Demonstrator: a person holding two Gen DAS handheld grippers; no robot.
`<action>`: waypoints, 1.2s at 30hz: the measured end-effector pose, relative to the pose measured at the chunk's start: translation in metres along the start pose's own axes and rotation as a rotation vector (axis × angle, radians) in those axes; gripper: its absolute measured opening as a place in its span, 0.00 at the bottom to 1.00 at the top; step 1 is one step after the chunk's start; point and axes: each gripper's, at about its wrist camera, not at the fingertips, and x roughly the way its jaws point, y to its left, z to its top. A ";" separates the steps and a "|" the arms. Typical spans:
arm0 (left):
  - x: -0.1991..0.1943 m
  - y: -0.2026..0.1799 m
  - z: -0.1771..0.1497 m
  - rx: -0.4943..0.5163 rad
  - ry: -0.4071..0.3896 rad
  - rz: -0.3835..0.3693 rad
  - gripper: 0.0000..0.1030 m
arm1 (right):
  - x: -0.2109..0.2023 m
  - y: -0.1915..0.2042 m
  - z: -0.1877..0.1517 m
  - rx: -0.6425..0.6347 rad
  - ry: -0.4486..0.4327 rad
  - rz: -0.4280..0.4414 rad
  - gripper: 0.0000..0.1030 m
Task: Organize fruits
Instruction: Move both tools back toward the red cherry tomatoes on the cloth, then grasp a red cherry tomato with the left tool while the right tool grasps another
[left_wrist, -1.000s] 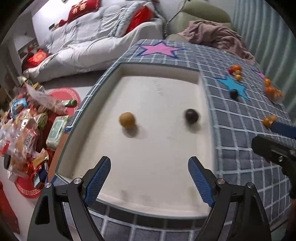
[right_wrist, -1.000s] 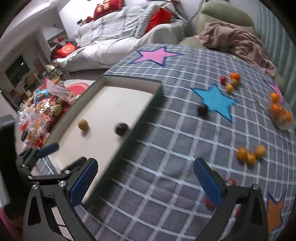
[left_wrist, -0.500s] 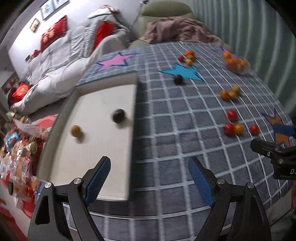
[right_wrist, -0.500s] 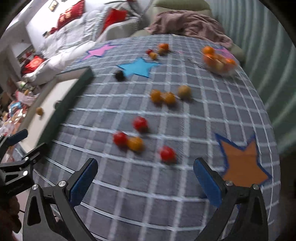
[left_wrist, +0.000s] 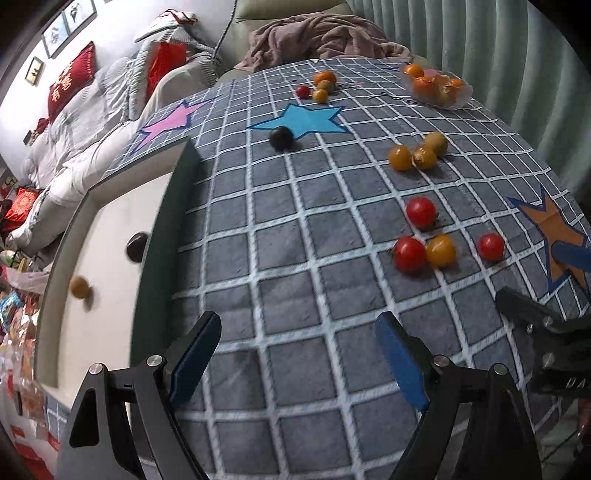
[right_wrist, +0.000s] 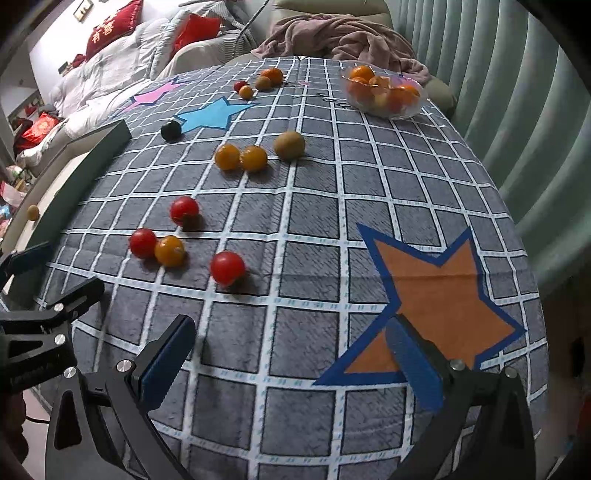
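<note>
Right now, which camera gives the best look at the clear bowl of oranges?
The right wrist view: the clear bowl sits larger and whole, its fruit distinct. The left wrist view shows the same bowl smaller, squeezed toward the upper right edge.

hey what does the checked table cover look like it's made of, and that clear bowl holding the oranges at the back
Checked table cover: looks like woven fabric, matte; there are fold creases, a heathered weave in the grey squares and a stitched seam.
Clear bowl: see-through and glossy, with the oranges visible through its wall; thin plastic or glass, I cannot tell which from here.
</note>
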 end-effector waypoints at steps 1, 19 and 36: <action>0.002 -0.002 0.003 0.005 -0.002 -0.005 0.84 | 0.000 0.000 0.000 -0.004 -0.006 -0.002 1.00; 0.021 -0.024 0.039 0.027 -0.032 -0.055 0.84 | 0.000 -0.006 -0.003 -0.033 -0.038 0.006 1.00; 0.031 -0.023 0.054 -0.022 -0.007 -0.117 0.74 | 0.005 0.020 0.010 -0.141 -0.067 0.084 0.86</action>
